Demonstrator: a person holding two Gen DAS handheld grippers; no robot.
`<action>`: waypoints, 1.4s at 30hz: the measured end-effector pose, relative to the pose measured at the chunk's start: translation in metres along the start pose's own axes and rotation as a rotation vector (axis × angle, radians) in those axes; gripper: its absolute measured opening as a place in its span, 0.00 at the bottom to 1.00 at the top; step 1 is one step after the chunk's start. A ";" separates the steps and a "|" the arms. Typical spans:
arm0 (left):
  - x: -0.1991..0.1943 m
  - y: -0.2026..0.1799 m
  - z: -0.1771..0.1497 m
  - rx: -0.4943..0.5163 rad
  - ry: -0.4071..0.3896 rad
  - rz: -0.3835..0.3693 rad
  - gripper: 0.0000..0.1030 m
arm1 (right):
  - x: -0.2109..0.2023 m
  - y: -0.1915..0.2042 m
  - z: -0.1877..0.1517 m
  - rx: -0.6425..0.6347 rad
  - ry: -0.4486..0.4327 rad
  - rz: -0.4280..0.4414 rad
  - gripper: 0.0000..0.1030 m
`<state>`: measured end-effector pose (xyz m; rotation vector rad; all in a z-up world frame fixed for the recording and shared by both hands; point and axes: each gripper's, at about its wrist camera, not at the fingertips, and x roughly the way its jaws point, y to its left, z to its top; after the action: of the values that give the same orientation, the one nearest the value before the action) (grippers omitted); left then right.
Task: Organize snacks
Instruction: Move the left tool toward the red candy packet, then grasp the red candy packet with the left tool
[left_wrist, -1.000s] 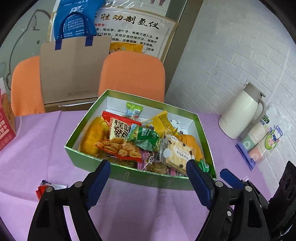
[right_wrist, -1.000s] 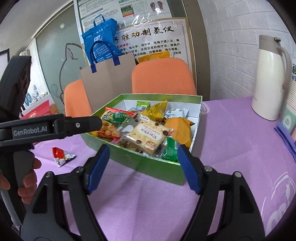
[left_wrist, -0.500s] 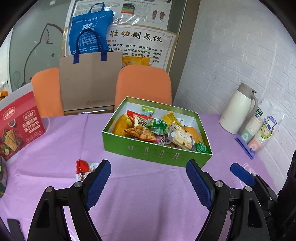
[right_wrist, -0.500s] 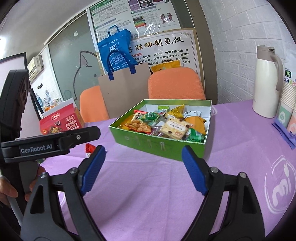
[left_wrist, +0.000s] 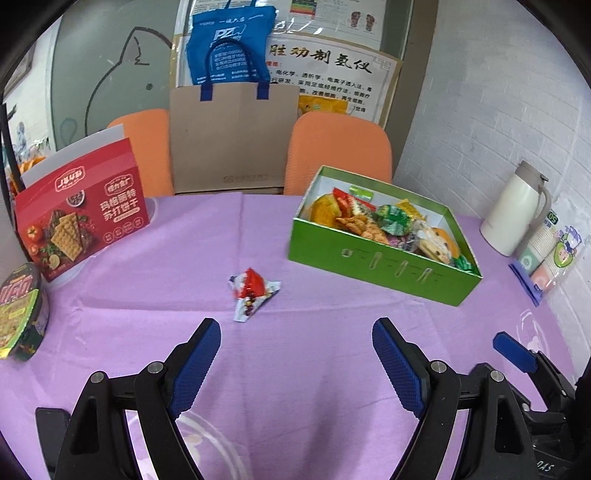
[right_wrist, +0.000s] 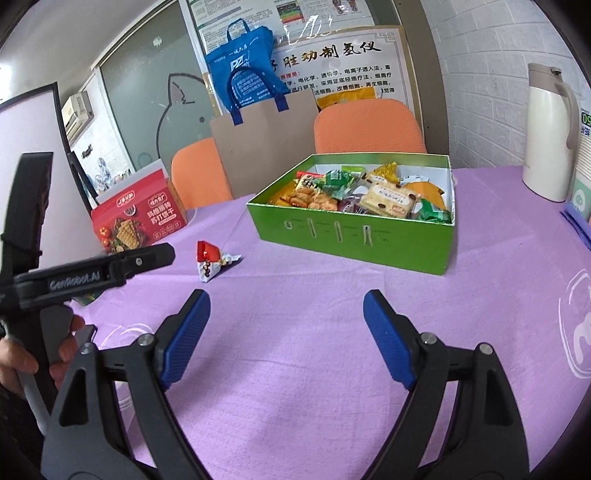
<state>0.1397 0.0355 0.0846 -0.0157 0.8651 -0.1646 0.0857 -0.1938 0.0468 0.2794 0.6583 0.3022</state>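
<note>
A green box (left_wrist: 384, 264) (right_wrist: 351, 234) full of several snack packets stands on the purple tablecloth. One red and white snack packet (left_wrist: 251, 291) (right_wrist: 210, 262) lies alone on the cloth to the box's left. My left gripper (left_wrist: 295, 354) is open and empty, low over the cloth, with the loose packet just ahead of its left finger. My right gripper (right_wrist: 284, 325) is open and empty too, short of the box's front wall. In the right wrist view the left gripper's body (right_wrist: 85, 275) shows at the left, held by a hand (right_wrist: 22, 354).
A red cracker box (left_wrist: 81, 221) (right_wrist: 138, 221) and a round noodle cup (left_wrist: 20, 310) sit at the left. A white thermos jug (left_wrist: 517, 214) (right_wrist: 550, 133) and a pack of paper cups (left_wrist: 550, 254) stand at the right by the wall. Orange chairs (left_wrist: 340, 147) and a paper bag (left_wrist: 232, 136) are behind the table.
Both grippers have pulled back from the green box, so it looks smaller and farther. The loose red packet and the red cracker box have come into view.
</note>
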 end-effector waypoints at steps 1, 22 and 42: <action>0.004 0.014 0.002 -0.024 0.010 0.010 0.83 | 0.002 0.002 -0.001 -0.005 0.004 -0.001 0.83; 0.135 0.051 0.032 -0.133 0.167 -0.126 0.25 | 0.051 -0.004 -0.019 0.022 0.132 -0.010 0.83; 0.029 0.000 -0.060 -0.024 0.192 -0.377 0.41 | 0.037 0.011 -0.062 0.002 0.223 0.078 0.77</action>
<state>0.1122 0.0344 0.0239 -0.1888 1.0501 -0.5159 0.0718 -0.1603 -0.0163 0.2759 0.8688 0.4108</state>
